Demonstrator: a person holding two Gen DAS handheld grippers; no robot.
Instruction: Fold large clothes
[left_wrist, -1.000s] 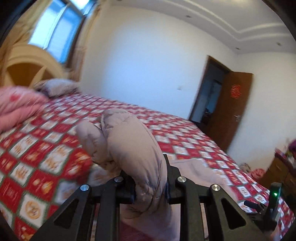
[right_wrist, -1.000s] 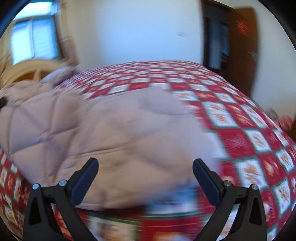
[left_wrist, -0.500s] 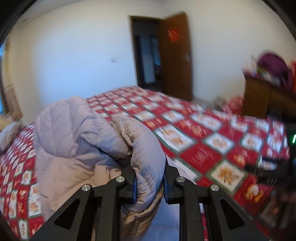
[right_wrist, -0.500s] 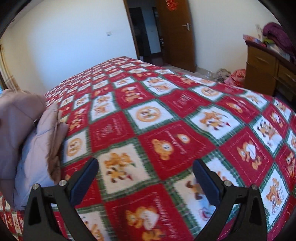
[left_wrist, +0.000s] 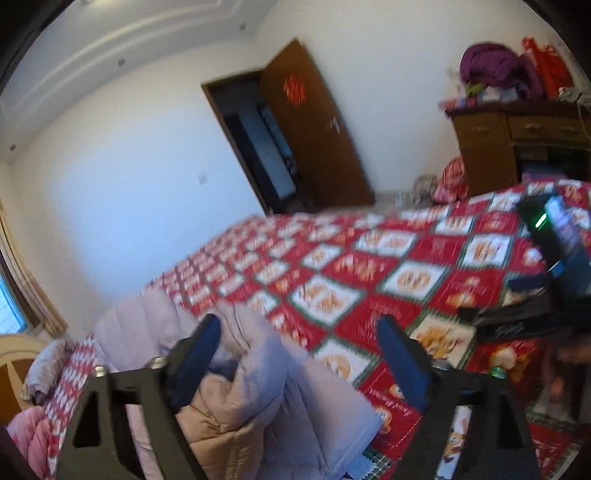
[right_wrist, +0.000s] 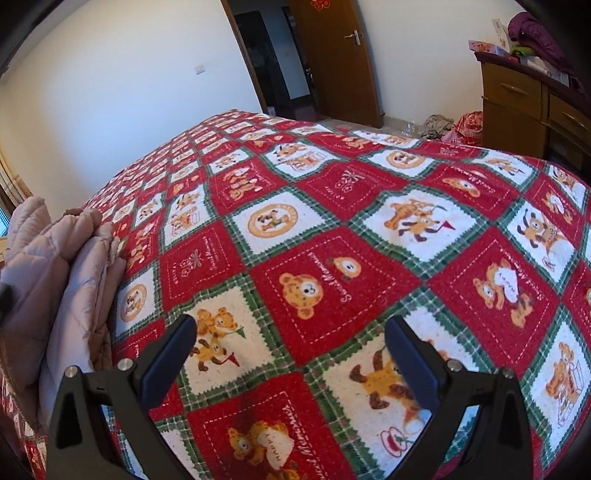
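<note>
On the bear-print bedspread (right_wrist: 332, 236) your puffy down jacket (left_wrist: 258, 387) lies bunched at the bed's left side; your left gripper (left_wrist: 299, 332) has just spread its jaws, releasing the fold beneath them, while your right gripper (right_wrist: 290, 339) hovers wide and empty, likely ready to smooth.

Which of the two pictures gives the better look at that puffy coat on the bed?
The left wrist view: the puffy coat lies bunched up close, filling the lower left. The right wrist view catches only its edge at the far left.
</note>
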